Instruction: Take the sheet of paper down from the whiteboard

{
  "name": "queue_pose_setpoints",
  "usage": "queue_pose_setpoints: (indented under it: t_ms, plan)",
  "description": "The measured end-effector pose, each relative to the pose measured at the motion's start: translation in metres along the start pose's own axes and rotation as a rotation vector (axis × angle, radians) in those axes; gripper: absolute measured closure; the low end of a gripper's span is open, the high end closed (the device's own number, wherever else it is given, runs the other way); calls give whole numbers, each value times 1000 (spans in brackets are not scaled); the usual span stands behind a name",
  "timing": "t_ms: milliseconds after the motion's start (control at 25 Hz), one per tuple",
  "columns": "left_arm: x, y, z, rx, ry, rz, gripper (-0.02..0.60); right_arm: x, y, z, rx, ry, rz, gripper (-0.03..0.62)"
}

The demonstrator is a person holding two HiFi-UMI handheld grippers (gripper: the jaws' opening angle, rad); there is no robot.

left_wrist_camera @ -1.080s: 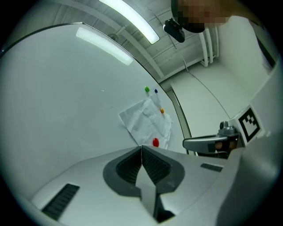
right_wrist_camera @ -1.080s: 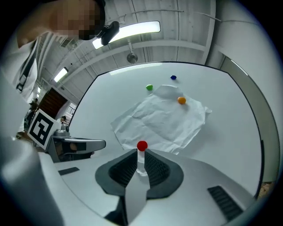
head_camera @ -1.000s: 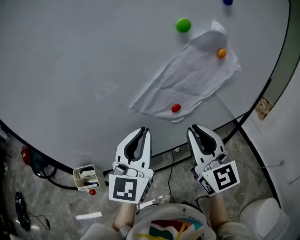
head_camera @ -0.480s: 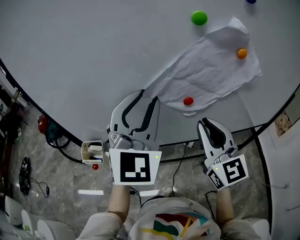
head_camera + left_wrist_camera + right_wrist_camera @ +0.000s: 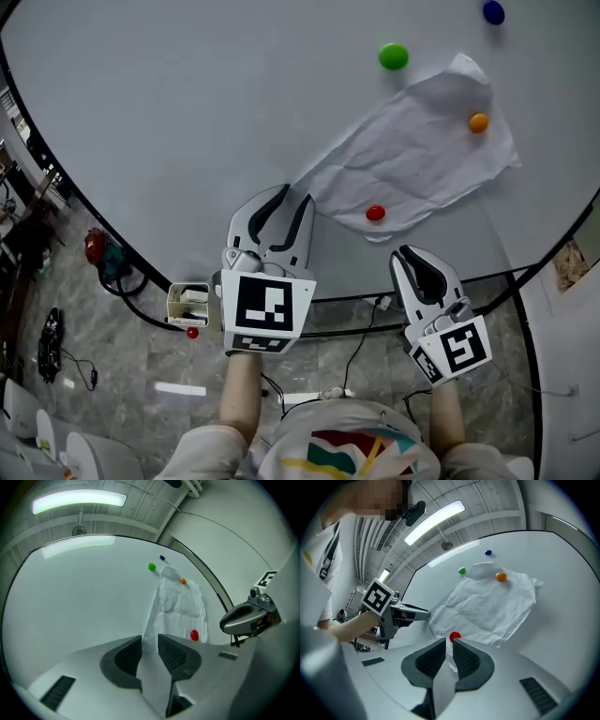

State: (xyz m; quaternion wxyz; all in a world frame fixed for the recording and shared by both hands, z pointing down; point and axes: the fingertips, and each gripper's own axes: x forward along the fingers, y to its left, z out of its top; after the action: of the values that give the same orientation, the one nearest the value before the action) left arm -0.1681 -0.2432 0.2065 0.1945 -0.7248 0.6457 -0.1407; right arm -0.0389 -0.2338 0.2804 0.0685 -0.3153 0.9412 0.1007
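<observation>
Jaws of my left gripper (image 5: 293,195) have just been opening, empty, paper (image 5: 412,159) just ahead; I'm holding right gripper (image 5: 405,253) closed, empty.

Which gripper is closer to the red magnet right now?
Right. The right gripper sits just below the red magnet; the left gripper is off to its left, by the paper corner.

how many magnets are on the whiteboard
4. Red magnet and orange magnet sit on the paper, at its lower edge and upper right corner; green magnet and blue magnet are on bare whiteboard above it. None seems hidden.
</observation>
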Motion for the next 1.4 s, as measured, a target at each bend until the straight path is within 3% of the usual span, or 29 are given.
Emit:
queue_pose_setpoints:
  t_ms: [240,440,640,760,920,960,1040,1160,1280,1400]
  plan:
    - [-12,-3,8,-116,-55,-66,434,6,3,2,-5,-6,25,562]
    - [-14,-8,5,-121,-52,-101,490,12,11,3,-8,-16,47,562]
    - [-9,-3,-8,-91,-12,-63,492,16,16,5,-11,-19,64,562]
    - [-5,-3,-9,-128,-33,-85,492,19,16,4,-15,-14,64,562]
    - [-1,-2,-4,-177,-82,-96,493,25,5,6,-69,-17,-6,562]
    - [0,0,-4,-177,-88,-84,533,28,0,7,-108,-17,-38,561]
    - [2,2,-6,-183,-97,-69,535,38,-6,9,-241,-7,-87,459]
    - [2,4,-6,-194,-104,-74,535,49,-9,4,-402,75,-145,447]
    - [2,6,-6,-192,-112,-83,535,58,-9,0,-442,99,-215,447]
    - [3,5,-6,-192,-121,-88,535,66,-8,-5,-406,93,-227,447]
